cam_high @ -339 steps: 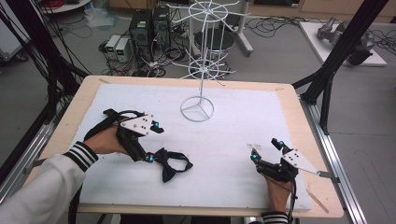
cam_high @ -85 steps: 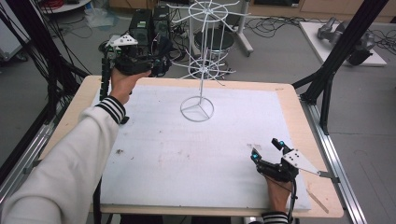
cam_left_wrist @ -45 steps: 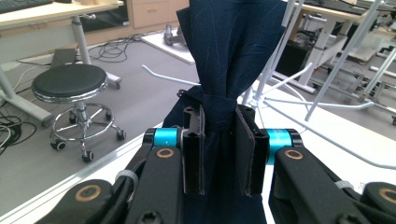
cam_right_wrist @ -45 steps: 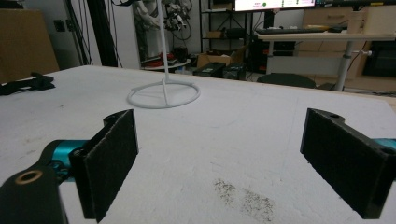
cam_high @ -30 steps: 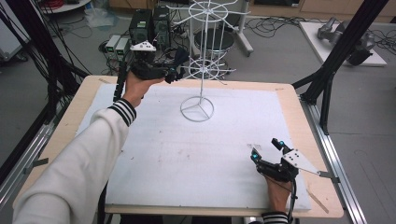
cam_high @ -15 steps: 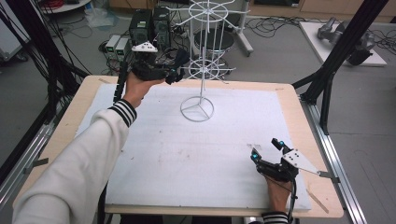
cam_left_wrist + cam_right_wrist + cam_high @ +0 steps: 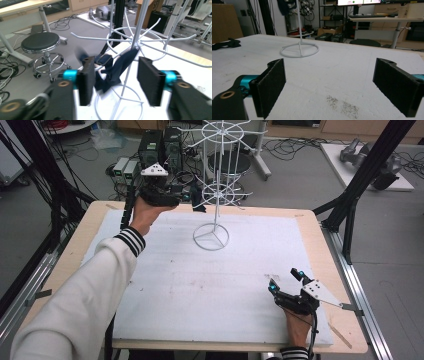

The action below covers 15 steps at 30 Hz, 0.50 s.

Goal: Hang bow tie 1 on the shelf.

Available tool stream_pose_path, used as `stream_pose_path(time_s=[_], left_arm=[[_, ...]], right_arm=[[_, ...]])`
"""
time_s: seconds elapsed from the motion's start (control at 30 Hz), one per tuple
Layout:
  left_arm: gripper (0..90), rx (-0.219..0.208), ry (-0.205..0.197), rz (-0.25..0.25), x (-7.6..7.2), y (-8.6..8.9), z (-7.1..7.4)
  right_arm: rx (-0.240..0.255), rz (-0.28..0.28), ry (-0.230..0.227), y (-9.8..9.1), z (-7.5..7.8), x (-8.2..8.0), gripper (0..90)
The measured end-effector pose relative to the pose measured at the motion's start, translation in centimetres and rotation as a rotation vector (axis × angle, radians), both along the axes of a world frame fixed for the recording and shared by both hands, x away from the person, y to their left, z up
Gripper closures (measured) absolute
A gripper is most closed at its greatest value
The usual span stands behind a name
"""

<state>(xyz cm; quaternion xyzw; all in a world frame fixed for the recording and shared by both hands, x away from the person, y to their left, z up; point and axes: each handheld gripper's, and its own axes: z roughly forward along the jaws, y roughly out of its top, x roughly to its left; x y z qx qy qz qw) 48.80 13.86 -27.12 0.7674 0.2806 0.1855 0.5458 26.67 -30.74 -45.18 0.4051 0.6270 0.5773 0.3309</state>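
- Left gripper (image 7: 113, 75) has just been opening; its jaws stand apart, dark cloth (image 7: 117, 68) hanging on the rack (image 7: 216, 195) between them.
- Right gripper (image 7: 285, 281) rests near right on the worktop (image 7: 200, 285), jaws apart.

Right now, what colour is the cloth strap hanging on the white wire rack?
Dark navy blue cloth strap, draped over a rack arm; clearest in the left gripper view.

The right claw (image 7: 329, 87) stands wide open just above the white surface (image 7: 342, 67). Ahead of it, well apart, stands the rack's ring base (image 7: 299, 52); dark specks (image 7: 342, 105) lie between its jaws.
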Motion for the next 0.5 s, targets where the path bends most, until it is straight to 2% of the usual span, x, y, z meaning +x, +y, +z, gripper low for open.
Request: stream_pose_path(time_s=[0.17, 0.27, 0.33, 0.5], left_arm=[[30.0, -0.045, -0.051, 0.001, -0.8, 0.8, -0.1], [25.5, -0.076, -0.071, -0.005, -1.5, 1.7, -0.5], [21.6, -0.09, -0.084, 0.0, -2.2, 2.4, -0.8], [20.6, -0.096, -0.116, 0.005, -5.0, 4.8, -1.6]], right_arm=[[0.0, 0.0, 0.0, 0.0, 0.0, 0.0, 10.6], [0.0, 0.0, 0.0, 0.0, 0.0, 0.0, 10.6], [-0.004, 0.002, -0.004, 0.0, 0.0, 0.0, 10.6], [0.002, -0.002, -0.003, 0.0, 0.0, -0.1, 10.6]])
